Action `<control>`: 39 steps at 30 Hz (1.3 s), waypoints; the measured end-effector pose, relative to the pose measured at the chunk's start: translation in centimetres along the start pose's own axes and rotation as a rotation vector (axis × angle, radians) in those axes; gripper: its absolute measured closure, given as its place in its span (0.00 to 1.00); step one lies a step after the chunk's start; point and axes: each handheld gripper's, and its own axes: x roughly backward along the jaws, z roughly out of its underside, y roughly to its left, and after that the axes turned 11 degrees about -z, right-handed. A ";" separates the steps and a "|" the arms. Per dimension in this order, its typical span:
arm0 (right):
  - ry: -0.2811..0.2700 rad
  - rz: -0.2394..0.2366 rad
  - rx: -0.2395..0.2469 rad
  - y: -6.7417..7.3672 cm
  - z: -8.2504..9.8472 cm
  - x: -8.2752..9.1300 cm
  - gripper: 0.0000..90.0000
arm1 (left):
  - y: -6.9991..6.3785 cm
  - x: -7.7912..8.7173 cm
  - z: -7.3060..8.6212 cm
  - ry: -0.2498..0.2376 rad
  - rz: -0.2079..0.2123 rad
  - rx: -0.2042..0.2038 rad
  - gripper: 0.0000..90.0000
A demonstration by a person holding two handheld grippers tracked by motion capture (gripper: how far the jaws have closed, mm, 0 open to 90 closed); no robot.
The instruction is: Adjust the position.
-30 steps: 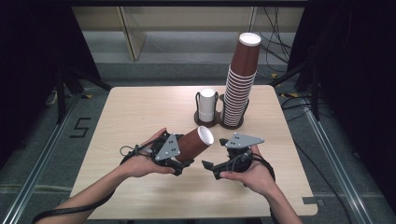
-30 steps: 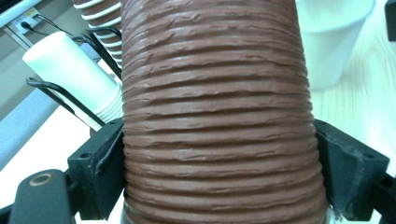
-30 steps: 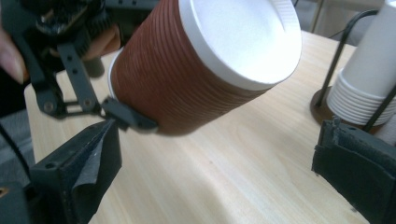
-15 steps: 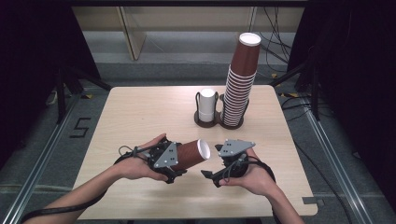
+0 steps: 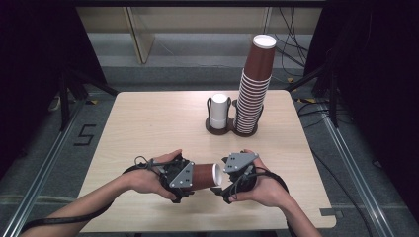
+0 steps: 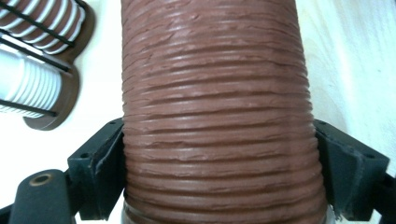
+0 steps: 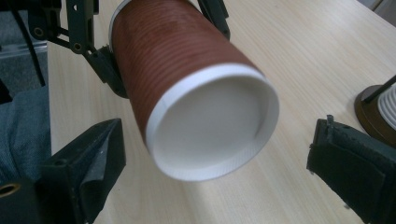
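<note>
The brown cup (image 6: 217, 116) is gripped across its ribbed wall by the left gripper (image 5: 179, 177), pads pressed on both sides, and is held level just above the table (image 5: 148, 123). Its white rim is faced by the right gripper (image 7: 210, 186), whose jaws, spread wide, have just been closing a little without touching the cup. Farther off, the cup stack (image 5: 253, 86) and the white stack (image 5: 219, 111) stand in the holder (image 5: 232, 130). One cup is judged taken off; its handover or placing remains.
</note>
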 end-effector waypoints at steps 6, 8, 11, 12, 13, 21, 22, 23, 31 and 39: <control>0.046 -0.036 0.045 0.3 -0.3 -0.7 0.06 | -0.3 -0.3 -0.6 0.021 0.034 -0.040 0.16; 0.062 -0.045 0.032 0.5 -0.4 -1.0 0.07 | -0.4 -0.3 -0.8 0.022 0.040 -0.048 0.16; 0.087 -0.059 0.070 0.6 -0.5 -1.3 0.08 | -0.5 -0.5 -1.0 0.024 0.049 -0.058 0.16; 0.089 -0.066 0.039 0.8 -0.5 -1.4 0.08 | -0.6 -0.5 -1.0 0.024 0.050 -0.057 0.16; 0.096 -0.072 0.049 0.8 -0.5 -1.5 0.09 | -0.6 -0.6 -1.0 0.025 0.054 -0.059 0.16; 0.111 -0.095 0.059 0.9 -0.5 -2.0 0.13 | -0.9 -0.7 -1.3 0.020 0.068 -0.069 0.16; 0.117 -0.102 0.064 0.9 -0.5 -2.1 0.15 | -0.9 -0.7 -1.3 0.017 0.069 -0.071 0.16; 0.116 -0.105 0.076 0.8 -0.5 -2.1 0.16 | -0.9 -0.7 -1.3 0.017 0.069 -0.072 0.16; 0.121 -0.127 0.093 0.9 -0.7 -2.2 0.19 | -0.9 -0.9 -1.5 0.014 0.080 -0.077 0.16; 0.132 -0.133 0.080 1.0 -0.6 -2.3 0.20 | -1.0 -0.9 -1.5 0.017 0.085 -0.085 0.16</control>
